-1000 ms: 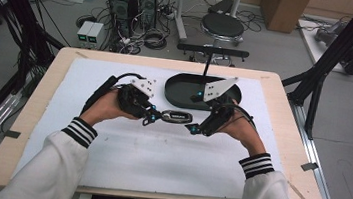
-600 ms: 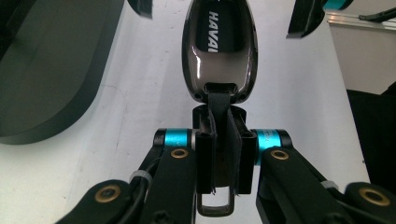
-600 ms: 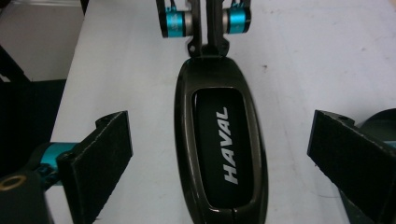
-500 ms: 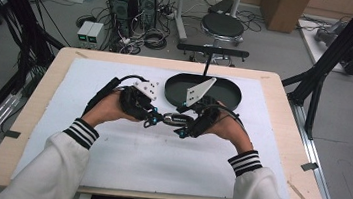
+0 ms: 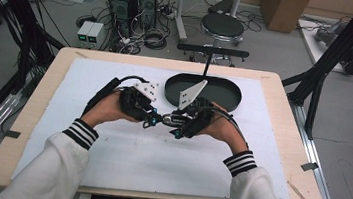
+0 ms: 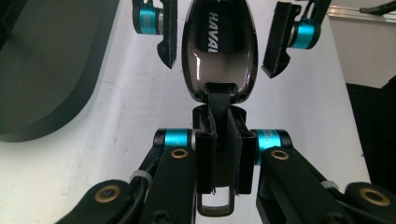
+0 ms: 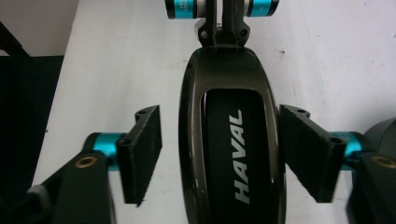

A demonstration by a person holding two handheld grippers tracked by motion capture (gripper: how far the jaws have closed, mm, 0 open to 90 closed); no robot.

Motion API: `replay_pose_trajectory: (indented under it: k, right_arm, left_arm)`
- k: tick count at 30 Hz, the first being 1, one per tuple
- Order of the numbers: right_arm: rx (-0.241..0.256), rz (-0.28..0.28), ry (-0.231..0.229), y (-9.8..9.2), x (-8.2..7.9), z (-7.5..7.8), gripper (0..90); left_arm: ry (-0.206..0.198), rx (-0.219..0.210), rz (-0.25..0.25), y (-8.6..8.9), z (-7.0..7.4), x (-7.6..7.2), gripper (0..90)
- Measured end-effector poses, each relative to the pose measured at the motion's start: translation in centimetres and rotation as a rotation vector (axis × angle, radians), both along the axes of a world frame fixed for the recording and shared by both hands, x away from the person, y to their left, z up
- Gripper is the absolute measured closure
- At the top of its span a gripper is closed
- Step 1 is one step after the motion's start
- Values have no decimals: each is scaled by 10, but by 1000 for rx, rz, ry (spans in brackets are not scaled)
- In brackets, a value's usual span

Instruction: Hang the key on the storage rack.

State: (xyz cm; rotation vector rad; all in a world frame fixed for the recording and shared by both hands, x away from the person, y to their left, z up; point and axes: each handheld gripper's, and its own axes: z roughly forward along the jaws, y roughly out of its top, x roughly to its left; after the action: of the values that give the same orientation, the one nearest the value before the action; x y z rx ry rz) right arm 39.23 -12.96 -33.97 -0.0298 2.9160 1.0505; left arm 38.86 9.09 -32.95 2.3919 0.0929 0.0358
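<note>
At frame centre in the high view, a dark HAVAL key fob [image 5: 171,119] is held over the white mat [image 5: 107,162] — its metal loop end clamped by the left gripper [image 6: 218,154], its body flanked, untouched, by the spread right gripper [image 7: 219,158].

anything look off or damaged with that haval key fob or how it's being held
Nothing stands out. The key fob looks intact, its shell glossy and unbroken. The left hand-held gripper is clamped on the fob's narrow end, while the right hand-held gripper has its jaws spread either side of the body, not touching. The black tray sits undisturbed behind.
</note>
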Motion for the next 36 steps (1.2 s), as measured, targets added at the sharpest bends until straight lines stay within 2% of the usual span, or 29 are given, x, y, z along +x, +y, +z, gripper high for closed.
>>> replay_pose_trajectory:
  k: [7, 8, 9, 16, 22, 23, 26, 28, 29, 30, 31, 32, 33, 34, 35, 36]
  right_arm:
    - [-2, 1, 0, 0, 0, 1, 376]
    - [-6, 6, 1, -1, 0, 1, 436]
    - [-10, 9, -6, -1, 0, 1, 451]
    - [-23, 24, -27, 0, -1, 0, 480]
    - [-24, 8, -23, 0, -2, 1, 484]
    - [-16, 4, -29, -1, -3, 2, 484]
    - [-4, 0, -35, -2, -3, 3, 484]
    - [16, 5, -41, -3, -2, 4, 484]
    - [29, -3, -31, -4, -1, 5, 484]
    - [29, -3, -31, -4, -1, 5, 484]
    - [25, -19, -34, -6, 0, 5, 483]
    - [25, -19, -34, -6, 0, 5, 483]
    - [27, -34, -40, -8, 1, 5, 484]
    - [27, -34, -40, -8, 1, 5, 484]
    - [39, -50, -38, -11, 3, 6, 484]
    - [39, -50, -38, -11, 3, 6, 484]
  left_arm:
    - [3, 21, -4, -1, -1, 0, 829]
    - [5, 22, -4, -1, -2, 0, 829]
    - [7, 21, -7, -1, -2, 0, 829]
    - [8, 27, -12, -2, -3, 0, 828]
    - [43, 5, -2, 0, -3, 3, 821]
    - [55, -12, 3, 2, -2, 4, 812]
    - [57, -31, -4, 4, -1, 6, 792]
    - [54, -59, 17, 7, -2, 8, 660]
    - [30, -73, 29, 8, -2, 8, 454]
    - [-29, -109, 68, 11, -2, 6, 454]
    - [-57, -183, 97, 17, -1, 6, 288]
    - [-57, -183, 97, 17, -1, 6, 234]
    - [-93, -221, 129, 25, -1, 5, 177]
    - [-93, -221, 129, 25, -1, 5, 131]
    - [-100, -240, 150, 29, -2, 5, 92]
    - [-119, -254, 185, 33, -3, 4, 92]
